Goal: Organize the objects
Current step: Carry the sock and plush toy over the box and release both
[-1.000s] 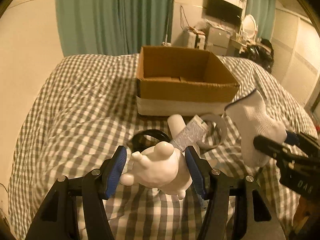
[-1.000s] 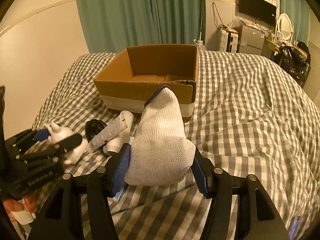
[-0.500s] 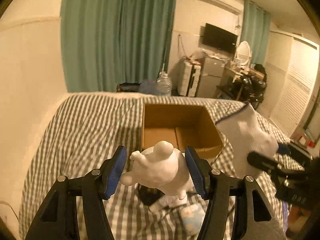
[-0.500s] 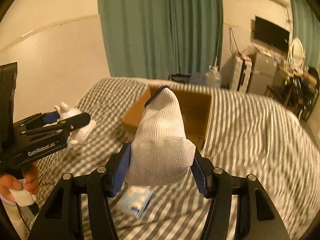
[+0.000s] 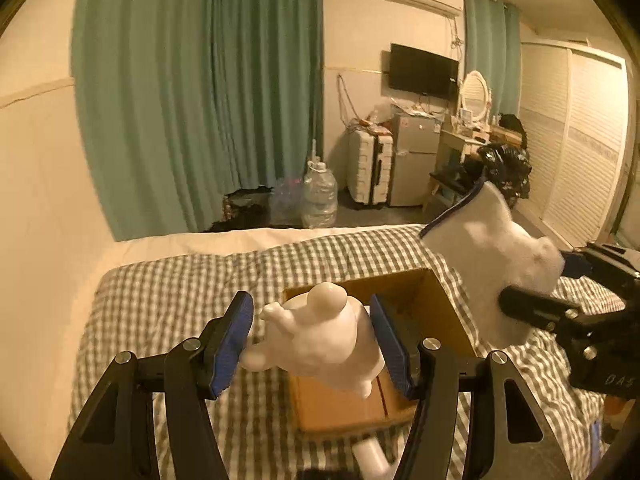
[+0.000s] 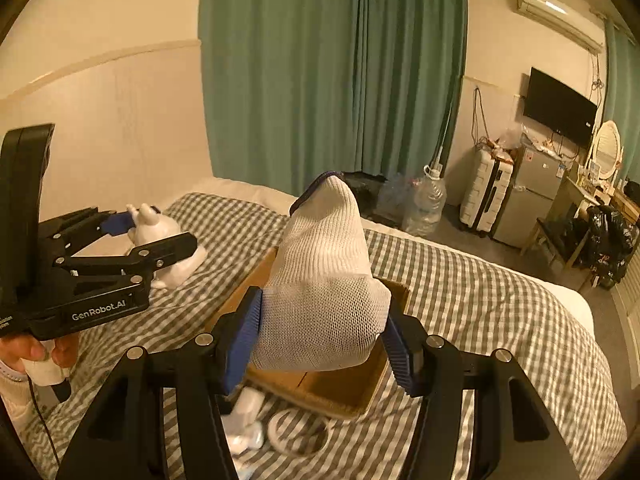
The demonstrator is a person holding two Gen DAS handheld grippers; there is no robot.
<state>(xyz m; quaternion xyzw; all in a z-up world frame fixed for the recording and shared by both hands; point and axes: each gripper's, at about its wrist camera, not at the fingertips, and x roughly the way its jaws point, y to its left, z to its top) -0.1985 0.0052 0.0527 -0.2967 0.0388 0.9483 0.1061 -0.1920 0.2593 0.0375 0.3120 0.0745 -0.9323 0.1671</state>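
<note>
Both loads have been carried up over the cardboard box (image 5: 424, 300), seen at 6 o'clock beneath the left gripper (image 5: 312, 338) clenched on the white figurine (image 5: 320, 336) and the right gripper (image 6: 324, 336) clenched on the white sock (image 6: 324, 300).

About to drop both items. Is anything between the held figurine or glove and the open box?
Nothing visible. The white figurine in the left gripper and the white glove in the right gripper hang above the open cardboard box.
</note>
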